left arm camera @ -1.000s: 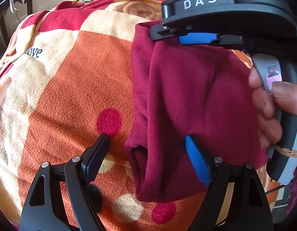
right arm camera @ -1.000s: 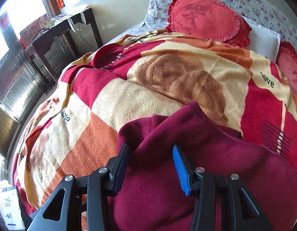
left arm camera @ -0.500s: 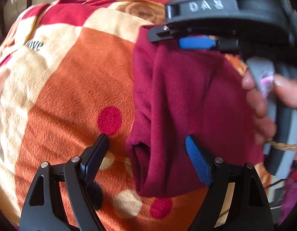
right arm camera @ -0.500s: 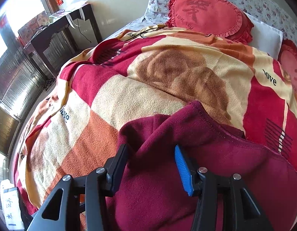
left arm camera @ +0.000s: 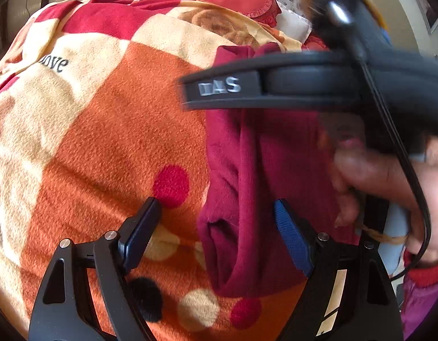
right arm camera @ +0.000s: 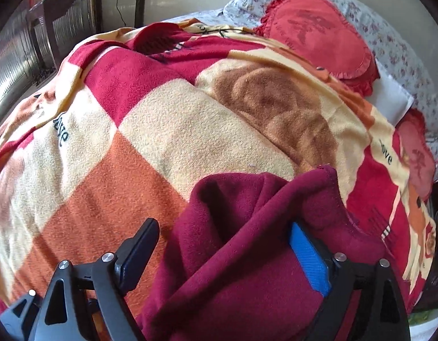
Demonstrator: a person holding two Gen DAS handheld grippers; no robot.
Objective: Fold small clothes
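Between the spread fingers of the left gripper [left arm camera: 216,224] lies the near end of the maroon garment [left arm camera: 247,176], its rolled cuff opening just inside the blue pad; neither pad presses the cloth, so this gripper stands released. The garment lies as a narrow lengthwise fold on the patterned blanket [left arm camera: 105,130] that covers the bed, running away from the left fingers toward the right gripper [right arm camera: 224,241] at its far end. There the fingers are opening: the black one stands clear over the blanket, the blue pad lies against a raised ridge of cloth, and the fabric bulges between them without being clamped. The hand [left arm camera: 389,187] that carries that gripper shows beside the garment's far edge.

The step in hand looks like letting go after laying one lengthwise fold. Next, I judge, both grippers must pinch one end of the strip through both layers and bring it over to the other end, keeping the edges aligned. Beyond the garment, past the right fingers, a red heart cushion [right arm camera: 318,37] rests at the bed's head.
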